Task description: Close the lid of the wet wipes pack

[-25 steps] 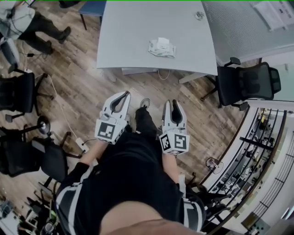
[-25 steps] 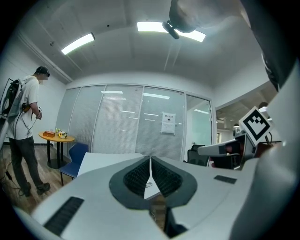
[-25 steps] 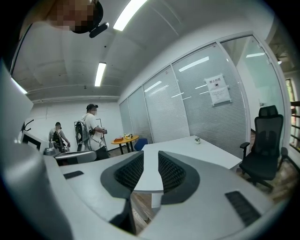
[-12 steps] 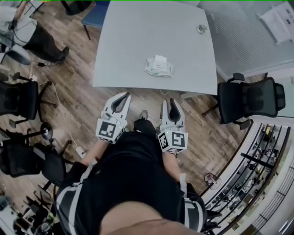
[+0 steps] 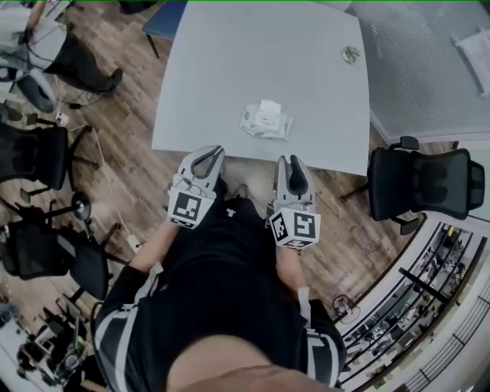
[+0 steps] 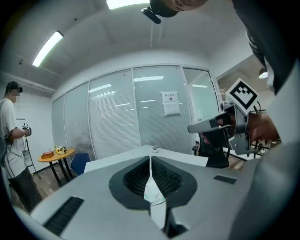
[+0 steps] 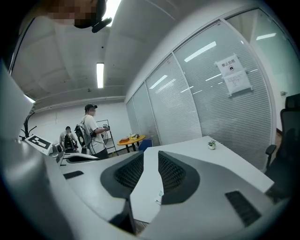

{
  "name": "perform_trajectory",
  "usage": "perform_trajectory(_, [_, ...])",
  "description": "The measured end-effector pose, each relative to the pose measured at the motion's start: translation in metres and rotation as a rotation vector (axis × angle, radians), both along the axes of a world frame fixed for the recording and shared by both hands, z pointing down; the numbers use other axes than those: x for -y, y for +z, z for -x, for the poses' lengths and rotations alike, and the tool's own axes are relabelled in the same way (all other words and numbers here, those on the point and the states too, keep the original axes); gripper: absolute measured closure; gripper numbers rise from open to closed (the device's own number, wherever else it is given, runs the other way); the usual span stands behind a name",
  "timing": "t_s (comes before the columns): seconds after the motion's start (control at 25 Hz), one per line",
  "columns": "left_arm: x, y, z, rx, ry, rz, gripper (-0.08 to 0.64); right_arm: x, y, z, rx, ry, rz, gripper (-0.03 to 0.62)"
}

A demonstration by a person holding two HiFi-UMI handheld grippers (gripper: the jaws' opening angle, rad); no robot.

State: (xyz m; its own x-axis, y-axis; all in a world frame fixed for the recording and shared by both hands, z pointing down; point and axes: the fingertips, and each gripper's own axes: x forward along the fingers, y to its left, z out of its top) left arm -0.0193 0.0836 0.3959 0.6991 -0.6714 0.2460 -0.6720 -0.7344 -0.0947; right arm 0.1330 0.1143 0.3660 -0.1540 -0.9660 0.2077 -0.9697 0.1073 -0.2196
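Observation:
The wet wipes pack (image 5: 266, 120) lies on the white table (image 5: 230, 69) near its front edge, with its white lid flap standing up. Both grippers are held level in front of that edge, short of the pack. My left gripper (image 5: 217, 152) has its curved jaws meeting at the tips, with nothing held. In the left gripper view, the pack (image 6: 153, 194) shows through the slit below the left gripper's (image 6: 150, 159) joined tips. My right gripper (image 5: 295, 164) is open and empty. In its own view the right gripper (image 7: 150, 154) shows bare tabletop between its jaws.
A small potted plant (image 5: 351, 54) stands at the table's far right. A black office chair (image 5: 427, 185) is to the right, more chairs (image 5: 31, 157) to the left, a blue chair (image 5: 164, 17) beyond. A person (image 5: 53, 46) stands at far left. Glass walls (image 6: 140, 112) lie behind.
Both grippers have moved forward to the table's front edge, and the table and pack now sit closer. The left gripper has rolled slightly. The jaws look the same as before.

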Motion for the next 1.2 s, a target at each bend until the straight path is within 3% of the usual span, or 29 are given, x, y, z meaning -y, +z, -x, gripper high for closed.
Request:
perform_trajectory(0.32, [0.084, 0.072, -0.018, 0.215, 0.1, 0.043, 0.529, 0.07, 0.029, -0.009, -0.015, 0.006, 0.077, 0.474])
perform_trajectory(0.64, [0.139, 0.175, -0.046, 0.418, 0.284, 0.143, 0.526, 0.139, 0.065, -0.017, -0.015, 0.031, 0.172, 0.465])
perform_trajectory(0.8, [0.159, 0.221, -0.061, 0.489, 0.384, 0.163, 0.479, 0.168, 0.086, -0.02, -0.035, 0.03, 0.22, 0.466])
perform_trajectory(0.92, [0.171, 0.254, -0.072, 0.557, 0.455, 0.166, 0.442, 0.188, 0.102, -0.023, -0.04, 0.025, 0.254, 0.465])
perform_trajectory(1.2, [0.183, 0.306, -0.094, 0.661, 0.61, 0.132, 0.439, 0.229, 0.147, -0.026, -0.052, -0.034, 0.358, 0.451])
